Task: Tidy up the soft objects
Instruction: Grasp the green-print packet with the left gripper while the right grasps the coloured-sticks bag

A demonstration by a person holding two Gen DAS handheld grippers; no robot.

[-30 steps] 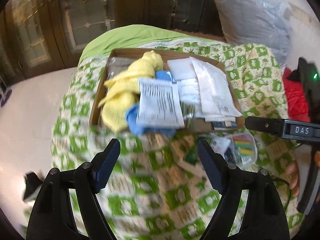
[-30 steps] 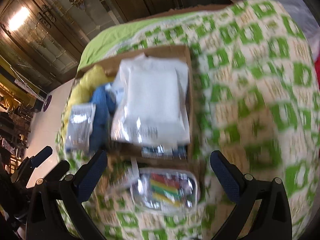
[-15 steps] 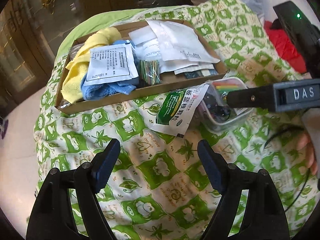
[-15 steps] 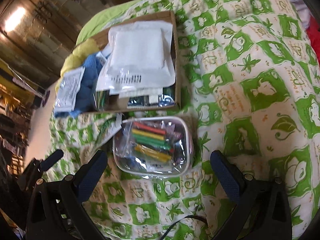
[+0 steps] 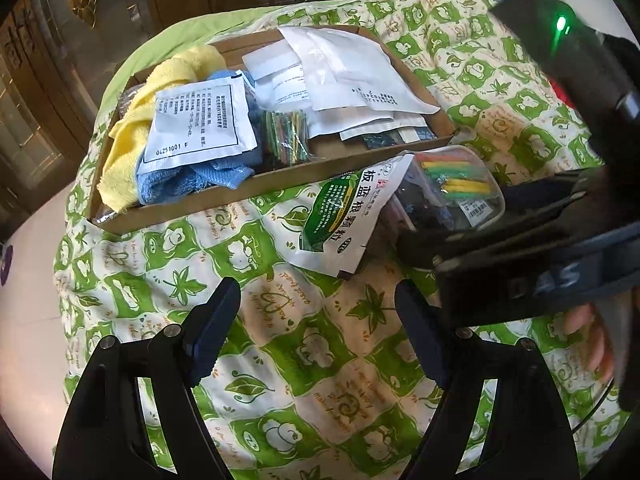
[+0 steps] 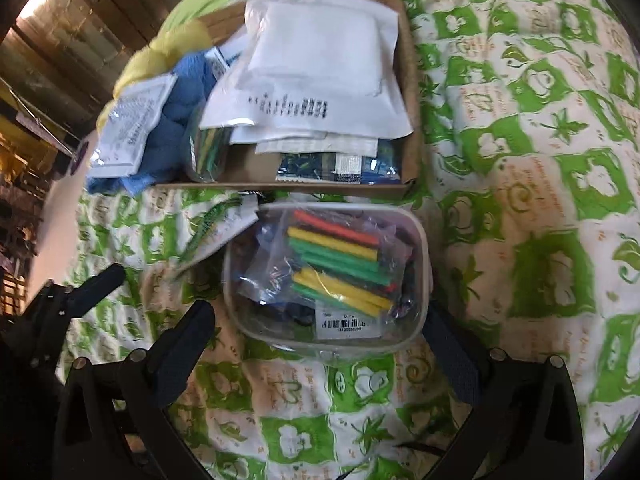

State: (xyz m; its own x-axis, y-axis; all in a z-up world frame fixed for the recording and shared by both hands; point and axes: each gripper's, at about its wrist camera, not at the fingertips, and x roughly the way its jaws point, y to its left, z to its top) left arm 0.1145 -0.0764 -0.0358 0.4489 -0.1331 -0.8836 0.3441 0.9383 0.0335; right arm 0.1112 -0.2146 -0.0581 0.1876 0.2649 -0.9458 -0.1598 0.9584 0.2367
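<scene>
Green-checked quilt point(image 6: 540, 208), pouch point(image 6: 332, 276) lengthwise toward box point(image 6: 408, 92)

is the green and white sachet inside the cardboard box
No, the green and white sachet lies on the quilt outside the cardboard box, leaning against the clear pouch.

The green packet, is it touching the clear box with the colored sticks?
Touching. The left wrist view shows the green packet leaning with its upper corner resting on the clear box, no gap between them.
</scene>
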